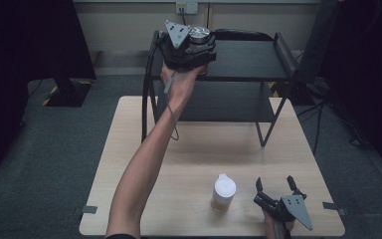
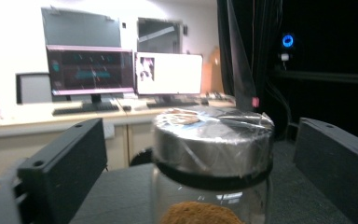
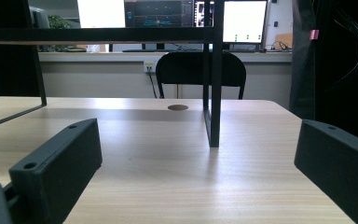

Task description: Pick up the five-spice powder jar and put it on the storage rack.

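Reaching up to black shelf rack's point(image 1: 258, 62) top tier, left gripper point(image 1: 191, 47) hovers at silver-lidded glass jar point(image 2: 212, 154); jaws spread wide either side of lid, pads clear of it, jar standing on shelf. Right gripper point(image 1: 276, 186) rests low on wooden table point(image 1: 129, 164), jaws apart, empty, just beside white-capped bottle point(image 1: 223, 193).

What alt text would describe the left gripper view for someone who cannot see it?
A glass jar with a shiny metal lid stands between the left gripper's two open black jaws, on the dark shelf; brown contents show through the glass. Behind it, blurred, are a desk with lit monitors and a dark curtain.
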A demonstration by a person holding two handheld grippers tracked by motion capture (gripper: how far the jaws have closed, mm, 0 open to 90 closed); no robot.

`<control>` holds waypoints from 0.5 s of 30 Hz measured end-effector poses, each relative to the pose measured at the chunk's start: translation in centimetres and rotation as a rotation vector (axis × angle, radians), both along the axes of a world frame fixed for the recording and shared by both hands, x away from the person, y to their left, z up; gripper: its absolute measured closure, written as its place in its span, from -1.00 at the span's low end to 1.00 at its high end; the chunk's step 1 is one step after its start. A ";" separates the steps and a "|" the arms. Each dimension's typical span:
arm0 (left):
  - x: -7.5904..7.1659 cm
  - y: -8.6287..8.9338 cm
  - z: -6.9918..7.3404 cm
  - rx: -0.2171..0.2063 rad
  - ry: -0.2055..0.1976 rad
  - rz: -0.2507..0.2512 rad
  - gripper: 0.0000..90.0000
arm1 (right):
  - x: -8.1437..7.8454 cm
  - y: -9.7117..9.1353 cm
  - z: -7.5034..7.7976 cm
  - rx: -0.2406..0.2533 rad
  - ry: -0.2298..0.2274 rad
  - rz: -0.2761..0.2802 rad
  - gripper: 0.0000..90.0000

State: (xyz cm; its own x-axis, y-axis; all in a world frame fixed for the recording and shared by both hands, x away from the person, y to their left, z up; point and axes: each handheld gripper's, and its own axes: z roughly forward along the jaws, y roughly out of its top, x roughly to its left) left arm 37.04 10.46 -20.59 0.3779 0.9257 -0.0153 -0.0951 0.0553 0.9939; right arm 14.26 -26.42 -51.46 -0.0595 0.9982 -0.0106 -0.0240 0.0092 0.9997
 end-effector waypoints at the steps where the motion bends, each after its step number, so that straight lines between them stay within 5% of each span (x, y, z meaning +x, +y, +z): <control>1: -0.2 0.3 -0.2 -0.007 -0.001 -0.002 -1.00 | 0.0 0.0 0.0 -0.001 0.000 0.001 -1.00; 7: -2.2 2.3 -1.2 -0.069 0.004 -0.002 -1.00 | 0.0 0.1 0.0 0.000 -0.001 -0.003 -1.00; 15: -5.5 5.0 -2.6 -0.077 0.009 0.010 -1.00 | 0.0 0.1 0.0 -0.001 -0.002 -0.006 -1.00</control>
